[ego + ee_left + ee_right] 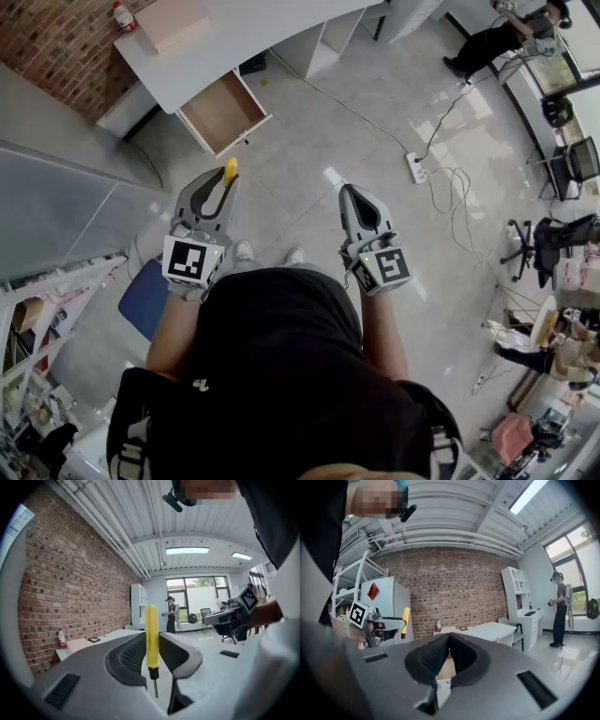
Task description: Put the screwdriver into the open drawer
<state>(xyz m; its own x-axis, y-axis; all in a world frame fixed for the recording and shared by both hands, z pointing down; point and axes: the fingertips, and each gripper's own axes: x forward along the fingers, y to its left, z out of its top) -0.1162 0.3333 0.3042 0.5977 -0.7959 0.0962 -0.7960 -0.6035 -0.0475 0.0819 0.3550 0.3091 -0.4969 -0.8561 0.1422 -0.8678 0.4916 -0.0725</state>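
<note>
My left gripper (228, 177) is shut on a screwdriver (152, 641) with a yellow handle, held upright with the metal tip pointing down; its yellow top (230, 171) shows between the jaws in the head view. The same screwdriver (405, 620) appears at the left of the right gripper view. My right gripper (349, 195) is shut with nothing in it. The open wooden drawer (223, 113) juts out from under a white desk (216, 42) ahead and a little left of both grippers, well apart from them. A strip of the drawer (446, 665) shows just behind the right jaws.
A pink box (172, 21) and a small bottle (123, 16) stand on the desk by the brick wall (56, 47). A power strip (417, 169) with cables lies on the floor to the right. Office chairs (544, 244) stand further right. A blue stool (145, 298) is near my left leg.
</note>
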